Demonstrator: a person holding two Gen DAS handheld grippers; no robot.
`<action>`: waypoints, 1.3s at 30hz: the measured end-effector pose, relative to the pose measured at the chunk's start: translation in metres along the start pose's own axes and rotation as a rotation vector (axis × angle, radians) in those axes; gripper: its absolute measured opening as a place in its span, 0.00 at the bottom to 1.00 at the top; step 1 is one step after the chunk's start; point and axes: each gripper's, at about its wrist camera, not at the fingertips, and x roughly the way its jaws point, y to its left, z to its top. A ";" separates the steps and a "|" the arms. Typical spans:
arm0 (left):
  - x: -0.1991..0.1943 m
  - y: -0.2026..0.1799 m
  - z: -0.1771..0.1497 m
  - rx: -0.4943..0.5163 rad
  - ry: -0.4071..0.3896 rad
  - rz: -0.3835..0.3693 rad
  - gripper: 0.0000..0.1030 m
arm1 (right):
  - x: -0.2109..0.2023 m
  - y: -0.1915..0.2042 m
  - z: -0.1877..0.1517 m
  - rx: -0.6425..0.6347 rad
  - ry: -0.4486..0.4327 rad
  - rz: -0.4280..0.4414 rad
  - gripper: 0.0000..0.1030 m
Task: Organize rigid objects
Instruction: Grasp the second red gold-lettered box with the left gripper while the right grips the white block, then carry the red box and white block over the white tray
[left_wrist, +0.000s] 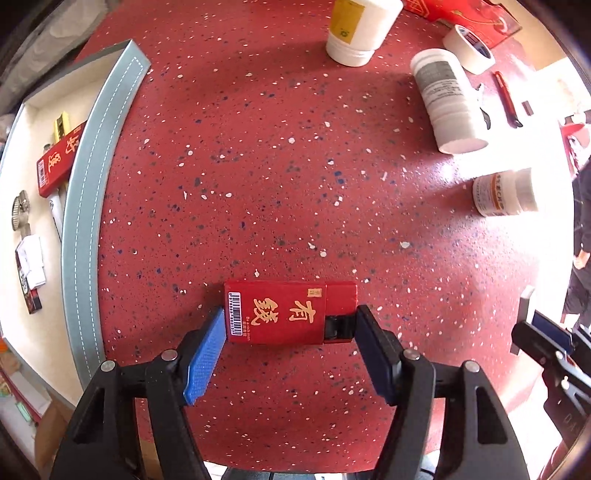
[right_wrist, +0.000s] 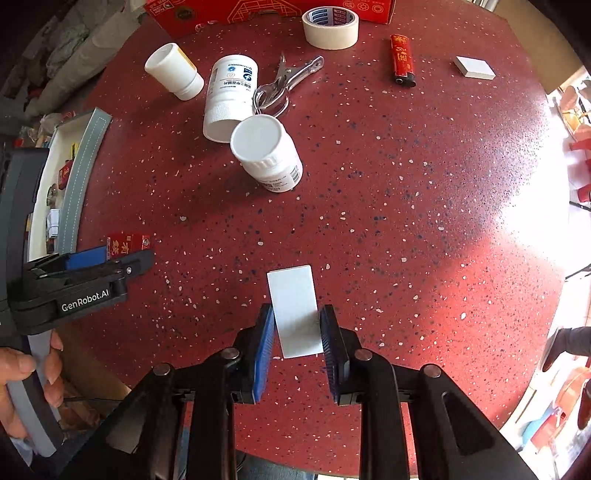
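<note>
On the speckled red table (left_wrist: 295, 166), the left claw (left_wrist: 290, 325) grips a red lighter (left_wrist: 280, 314) marked "有钱", the "GenRobot.AI" right claw (right_wrist: 297, 325) a white card (right_wrist: 295, 306).

Both grippers are built of black plastic arms with triangular cut-outs and round silver pivot pins. On the left gripper (left_wrist: 290, 328) one finger is faced with a dimpled bright-blue pad (left_wrist: 205, 360), the other is seen dark. On the right gripper (right_wrist: 297, 328) ribbed blue pads (right_wrist: 264, 354) are fitted. White "GenRobot.AI" lettering (right_wrist: 85, 296) is printed on the left gripper's side, above a grey handle (right_wrist: 35, 402).
</note>
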 end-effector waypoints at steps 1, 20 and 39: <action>-0.003 0.000 -0.003 0.030 -0.006 -0.008 0.70 | -0.002 -0.003 -0.003 0.028 -0.002 0.030 0.25; -0.086 0.020 -0.059 0.161 -0.163 -0.094 0.70 | -0.067 0.000 -0.016 0.182 -0.118 0.258 0.26; -0.102 0.126 -0.079 -0.025 -0.294 -0.063 0.70 | -0.095 0.149 -0.007 -0.392 -0.296 -0.149 0.26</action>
